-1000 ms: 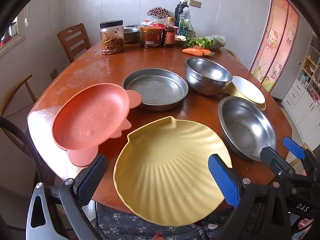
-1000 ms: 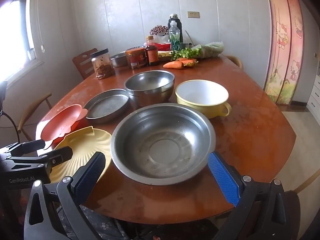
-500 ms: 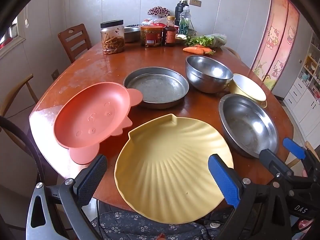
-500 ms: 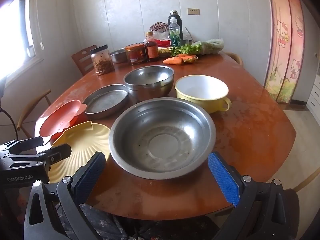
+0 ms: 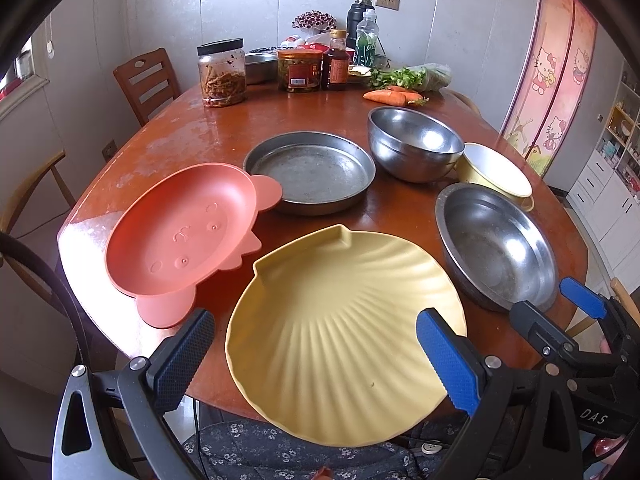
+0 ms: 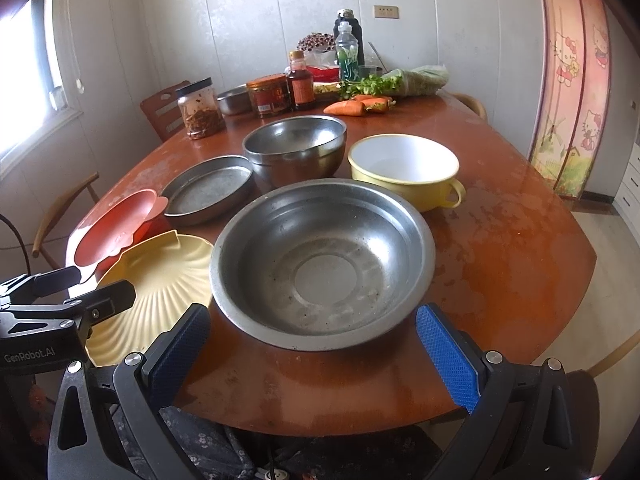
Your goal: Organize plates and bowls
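Observation:
A yellow shell-shaped plate (image 5: pixel 340 328) lies at the table's near edge, overhanging it. My left gripper (image 5: pixel 316 356) is open just above its near part, empty. Left of it rests an orange animal-shaped plate (image 5: pixel 180 228). Behind them sit a flat metal pan (image 5: pixel 310 170), a deep steel bowl (image 5: pixel 414 142), a yellow enamel bowl (image 5: pixel 496 174) and a wide steel basin (image 5: pixel 494 246). In the right wrist view my right gripper (image 6: pixel 312 352) hangs open over the near rim of the wide steel basin (image 6: pixel 324 260), touching nothing.
The far end of the wooden table (image 6: pixel 500 248) holds jars (image 5: pixel 222 72), bottles (image 5: pixel 366 42), carrots (image 5: pixel 386 97) and greens. Wooden chairs (image 5: pixel 146 80) stand at the left and far sides. Floral fabric shows below the near table edge.
Both grippers have risen and drawn slightly toward the table, so the dishes sit a little lower in view. No dish has moved and both grippers remain open.

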Demonstrator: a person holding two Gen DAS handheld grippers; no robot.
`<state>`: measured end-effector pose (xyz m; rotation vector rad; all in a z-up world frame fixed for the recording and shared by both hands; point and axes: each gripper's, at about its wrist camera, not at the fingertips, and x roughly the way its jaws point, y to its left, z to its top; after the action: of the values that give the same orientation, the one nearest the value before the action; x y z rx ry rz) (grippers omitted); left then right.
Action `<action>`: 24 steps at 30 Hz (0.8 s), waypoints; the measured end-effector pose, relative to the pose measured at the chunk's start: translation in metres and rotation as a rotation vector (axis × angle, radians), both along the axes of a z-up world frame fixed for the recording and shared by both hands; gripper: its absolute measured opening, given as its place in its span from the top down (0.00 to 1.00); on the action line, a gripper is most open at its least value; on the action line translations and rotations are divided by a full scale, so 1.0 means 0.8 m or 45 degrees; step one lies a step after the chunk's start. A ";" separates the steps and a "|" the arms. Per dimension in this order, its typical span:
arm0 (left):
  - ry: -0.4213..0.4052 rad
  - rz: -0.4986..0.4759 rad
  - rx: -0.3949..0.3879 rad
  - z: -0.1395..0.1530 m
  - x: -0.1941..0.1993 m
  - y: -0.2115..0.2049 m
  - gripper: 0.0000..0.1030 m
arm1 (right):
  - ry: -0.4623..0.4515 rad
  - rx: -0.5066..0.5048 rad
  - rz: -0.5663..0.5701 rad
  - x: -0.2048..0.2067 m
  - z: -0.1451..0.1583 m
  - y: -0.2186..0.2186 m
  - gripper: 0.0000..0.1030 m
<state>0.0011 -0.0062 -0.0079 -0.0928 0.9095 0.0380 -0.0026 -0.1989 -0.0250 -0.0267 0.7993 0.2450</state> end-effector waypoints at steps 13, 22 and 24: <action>0.006 -0.001 0.002 0.000 0.001 -0.001 0.02 | 0.005 -0.001 0.007 -0.001 0.001 0.001 0.00; 0.003 0.001 0.006 0.000 -0.001 -0.001 0.02 | -0.007 0.007 0.012 -0.001 0.003 -0.001 0.00; 0.004 0.001 0.005 0.000 -0.001 -0.001 0.02 | -0.004 0.008 0.011 -0.001 0.004 -0.001 0.00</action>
<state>0.0004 -0.0068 -0.0079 -0.0895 0.9124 0.0404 -0.0035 -0.1995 -0.0222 -0.0250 0.7957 0.2556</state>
